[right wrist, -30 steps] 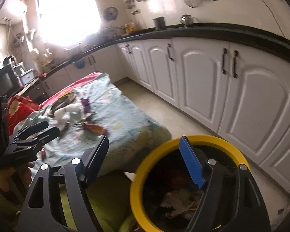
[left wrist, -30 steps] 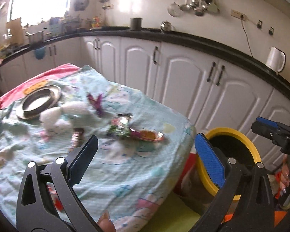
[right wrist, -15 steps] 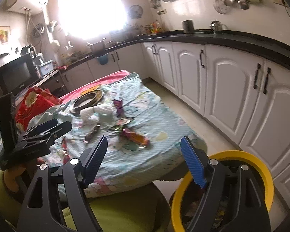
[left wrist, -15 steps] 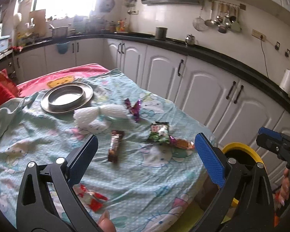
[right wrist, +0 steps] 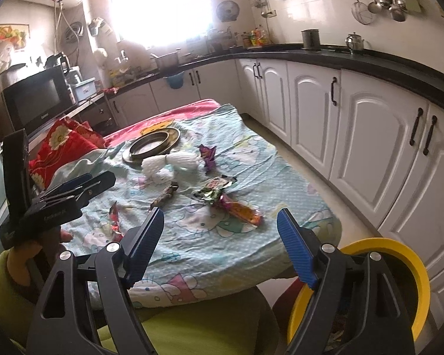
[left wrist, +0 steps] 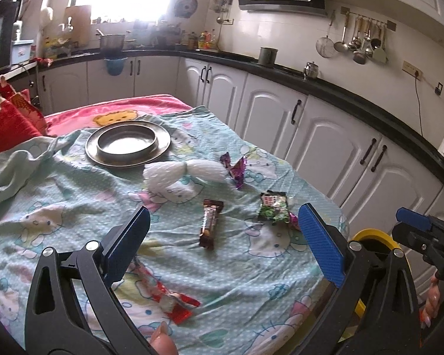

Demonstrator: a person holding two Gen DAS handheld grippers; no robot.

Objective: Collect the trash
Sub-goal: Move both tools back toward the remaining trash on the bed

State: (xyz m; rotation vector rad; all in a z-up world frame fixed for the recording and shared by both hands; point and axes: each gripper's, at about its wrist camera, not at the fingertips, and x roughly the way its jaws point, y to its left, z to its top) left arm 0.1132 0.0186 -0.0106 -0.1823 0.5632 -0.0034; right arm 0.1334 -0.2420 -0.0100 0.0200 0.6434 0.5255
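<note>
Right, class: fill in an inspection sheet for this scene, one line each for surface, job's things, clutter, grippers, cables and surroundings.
Surface: light blue cartoon-print cloth, wrinkled, covering the table.
Job's things: brown snack-bar wrapper, green foil packet, purple foil wrapper, red wrapper, orange wrapper lying on the cloth; yellow-rimmed bin beside the table.
Clutter: round metal plate; white crumpled tissue.
Grippers: left gripper open, empty; right gripper open, empty.
Cables: black cord hanging from the wall socket.
Surroundings: white kitchen cabinets, black countertop.
</note>
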